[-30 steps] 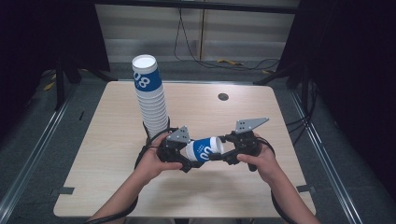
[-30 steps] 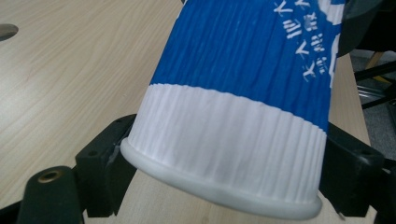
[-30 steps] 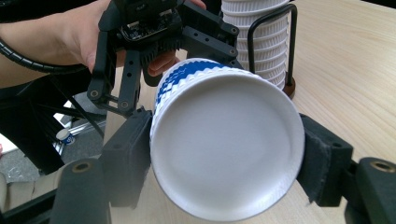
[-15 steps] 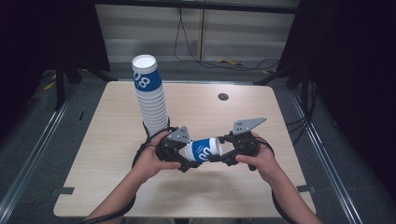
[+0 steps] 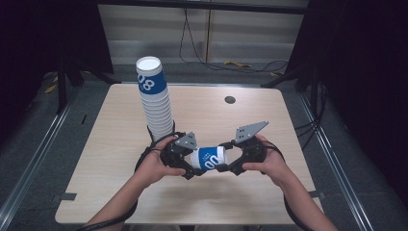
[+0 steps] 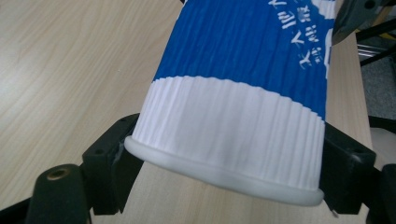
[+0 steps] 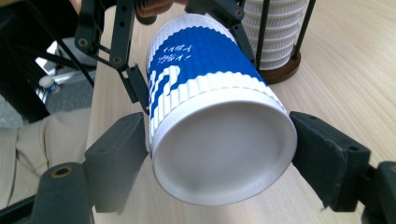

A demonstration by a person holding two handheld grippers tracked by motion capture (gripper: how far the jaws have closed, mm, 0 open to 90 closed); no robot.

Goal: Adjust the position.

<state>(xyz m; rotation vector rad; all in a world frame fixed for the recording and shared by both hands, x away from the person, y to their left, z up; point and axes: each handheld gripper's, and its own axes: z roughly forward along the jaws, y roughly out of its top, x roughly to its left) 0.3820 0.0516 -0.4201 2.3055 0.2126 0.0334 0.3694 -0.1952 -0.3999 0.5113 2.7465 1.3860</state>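
1. A pale wood-grain worktop [image 5: 120, 192] is seen, ringed by grey floor [image 5: 351, 144] and dark room.
2. At the left, a tall stack of cups [image 5: 156, 103] is stood in a wire holder.
3. A ribbed paper cup [image 5: 208, 158], blue-banded with white print, is held sideways.
4. Its rim end is clamped between the left gripper's [image 5: 188, 166] jaws.
5. Its base lies between the right gripper's [image 5: 226, 161] jaws, just opened, pads slightly clear.

High view looks down on the table [image 5: 120, 192]; both gripper views closely share the cup [image 5: 208, 158].
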